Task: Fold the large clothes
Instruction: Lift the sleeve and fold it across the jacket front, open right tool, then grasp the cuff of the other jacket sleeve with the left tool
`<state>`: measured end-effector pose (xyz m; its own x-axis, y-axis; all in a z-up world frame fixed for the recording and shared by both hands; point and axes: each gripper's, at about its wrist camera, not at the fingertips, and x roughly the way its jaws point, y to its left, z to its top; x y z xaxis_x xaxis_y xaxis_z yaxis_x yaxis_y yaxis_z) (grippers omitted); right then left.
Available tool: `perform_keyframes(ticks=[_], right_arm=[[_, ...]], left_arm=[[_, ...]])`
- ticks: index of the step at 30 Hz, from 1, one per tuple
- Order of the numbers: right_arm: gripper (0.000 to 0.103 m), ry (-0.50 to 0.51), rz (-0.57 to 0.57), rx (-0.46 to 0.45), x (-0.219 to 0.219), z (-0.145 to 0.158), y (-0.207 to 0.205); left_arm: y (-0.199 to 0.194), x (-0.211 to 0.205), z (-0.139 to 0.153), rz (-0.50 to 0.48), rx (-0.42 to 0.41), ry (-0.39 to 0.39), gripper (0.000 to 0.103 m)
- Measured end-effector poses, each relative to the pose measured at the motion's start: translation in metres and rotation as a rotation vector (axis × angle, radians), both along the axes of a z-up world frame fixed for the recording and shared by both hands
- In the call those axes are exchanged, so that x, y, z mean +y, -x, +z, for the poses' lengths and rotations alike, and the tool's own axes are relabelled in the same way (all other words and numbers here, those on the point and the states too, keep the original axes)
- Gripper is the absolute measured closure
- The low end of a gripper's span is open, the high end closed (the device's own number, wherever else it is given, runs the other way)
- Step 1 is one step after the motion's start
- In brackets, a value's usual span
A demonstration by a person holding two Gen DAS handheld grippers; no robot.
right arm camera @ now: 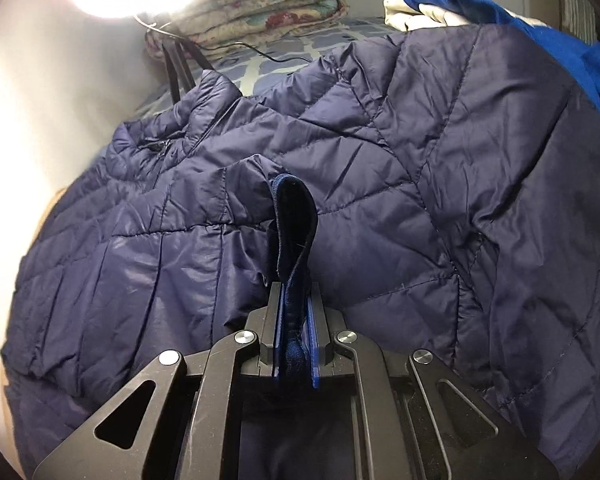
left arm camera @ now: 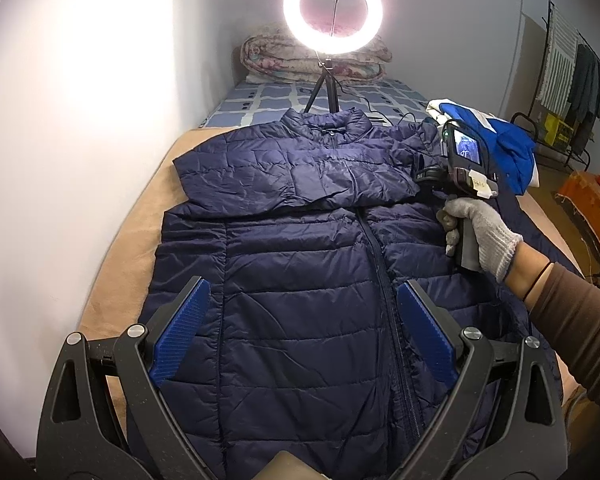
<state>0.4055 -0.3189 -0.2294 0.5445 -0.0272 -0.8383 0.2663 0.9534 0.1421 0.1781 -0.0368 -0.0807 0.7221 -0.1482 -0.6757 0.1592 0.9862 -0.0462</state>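
Observation:
A navy quilted puffer jacket (left arm camera: pixel 300 264) lies front up on the bed, zipper closed, collar far from me. Its left sleeve (left arm camera: pixel 284 176) is folded across the chest. My left gripper (left arm camera: pixel 304 320) is open and empty, hovering above the jacket's lower front. My right gripper (left arm camera: pixel 426 174) is held by a gloved hand over the jacket's right shoulder. In the right wrist view the right gripper (right arm camera: pixel 296 300) is shut on the dark cuff (right arm camera: pixel 294 216) of the right sleeve (right arm camera: pixel 440 152), which is lifted and bunched over the body.
A ring light on a tripod (left arm camera: pixel 332 4) stands on the bed beyond the collar, its cable trailing right. A folded floral quilt (left arm camera: pixel 312 60) lies at the headboard. A blue and white garment (left arm camera: pixel 500 140) is piled right of the jacket. A white wall runs along the left.

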Motion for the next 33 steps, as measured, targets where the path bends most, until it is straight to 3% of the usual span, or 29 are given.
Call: perform_keyframes(ticks=[5, 9, 12, 17, 21, 23, 26, 29, 33], right_arm=[[0.090, 0.041, 0.050, 0.005, 0.007, 0.013, 0.006], [0.074, 0.063, 0.077, -0.042, 0.009, 0.047, 0.029], [0.073, 0.084, 0.095, -0.076, 0.007, 0.076, 0.052], [0.070, 0.087, 0.097, -0.141, -0.003, 0.135, 0.110], [0.055, 0.120, 0.091, -0.181, -0.012, 0.172, 0.166], [0.053, 0.120, 0.081, -0.192, -0.016, 0.186, 0.193], [0.038, 0.145, 0.031, -0.198, -0.031, 0.200, 0.242], [0.035, 0.163, -0.019, -0.204, -0.049, 0.206, 0.282], [0.021, 0.168, -0.109, -0.211, -0.077, 0.217, 0.318]], left_arm=[[0.005, -0.004, 0.009, -0.002, -0.035, -0.025, 0.006], [0.011, -0.007, 0.020, -0.011, -0.067, -0.023, 0.006], [0.015, -0.013, 0.026, -0.019, -0.085, -0.033, 0.006], [0.021, -0.025, 0.034, -0.049, -0.103, -0.023, 0.006], [0.029, -0.042, 0.041, -0.085, -0.129, -0.027, 0.006], [0.033, -0.051, 0.044, -0.106, -0.134, -0.018, 0.006], [0.038, -0.068, 0.047, -0.151, -0.136, 0.006, 0.006], [0.045, -0.091, 0.045, -0.216, -0.142, 0.025, 0.006], [0.059, -0.129, 0.041, -0.333, -0.140, 0.040, 0.006]])
